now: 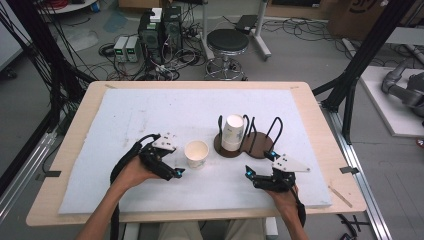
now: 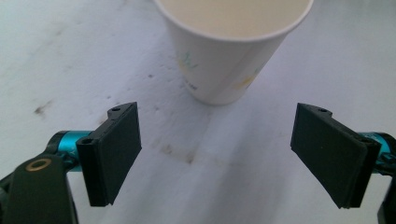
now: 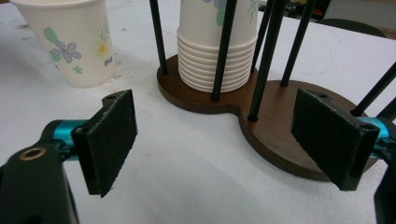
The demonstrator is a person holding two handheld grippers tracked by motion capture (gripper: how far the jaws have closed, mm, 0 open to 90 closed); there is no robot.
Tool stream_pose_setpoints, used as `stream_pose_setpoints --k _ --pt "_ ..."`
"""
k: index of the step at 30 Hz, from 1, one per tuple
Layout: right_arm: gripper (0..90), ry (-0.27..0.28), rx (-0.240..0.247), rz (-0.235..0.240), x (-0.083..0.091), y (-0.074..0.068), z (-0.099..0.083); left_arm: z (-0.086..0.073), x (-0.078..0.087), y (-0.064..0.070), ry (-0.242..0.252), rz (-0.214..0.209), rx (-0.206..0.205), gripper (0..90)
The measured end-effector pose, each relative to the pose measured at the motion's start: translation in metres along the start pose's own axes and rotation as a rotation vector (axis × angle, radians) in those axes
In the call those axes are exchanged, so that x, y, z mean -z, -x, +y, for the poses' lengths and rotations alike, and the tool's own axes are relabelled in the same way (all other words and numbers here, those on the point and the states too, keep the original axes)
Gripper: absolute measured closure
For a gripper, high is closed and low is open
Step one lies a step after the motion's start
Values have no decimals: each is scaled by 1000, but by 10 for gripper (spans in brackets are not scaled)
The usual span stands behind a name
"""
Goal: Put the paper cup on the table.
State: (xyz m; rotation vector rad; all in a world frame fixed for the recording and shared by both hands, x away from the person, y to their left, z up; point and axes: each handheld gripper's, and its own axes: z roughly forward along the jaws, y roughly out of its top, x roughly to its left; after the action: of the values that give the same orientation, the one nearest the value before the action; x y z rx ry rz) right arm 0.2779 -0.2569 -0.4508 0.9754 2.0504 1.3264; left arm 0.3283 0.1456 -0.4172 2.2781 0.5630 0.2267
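Both jaws gape near paper cup [image 1: 196,153].

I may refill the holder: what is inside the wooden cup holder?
A stack of upside-down paper cups stands between the cup holder's black rods; anything beneath the stack is hidden.
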Motion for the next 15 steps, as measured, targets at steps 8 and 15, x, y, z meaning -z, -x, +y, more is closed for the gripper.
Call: stream_pose_setpoints --k 8,15 --pt "150 -3 2 -4 0 -1 0 -35 25 -4 151 45 61 167" --pt "151 9 9 -6 1 -1 -1 -62 39 -1 284 108 113 167"
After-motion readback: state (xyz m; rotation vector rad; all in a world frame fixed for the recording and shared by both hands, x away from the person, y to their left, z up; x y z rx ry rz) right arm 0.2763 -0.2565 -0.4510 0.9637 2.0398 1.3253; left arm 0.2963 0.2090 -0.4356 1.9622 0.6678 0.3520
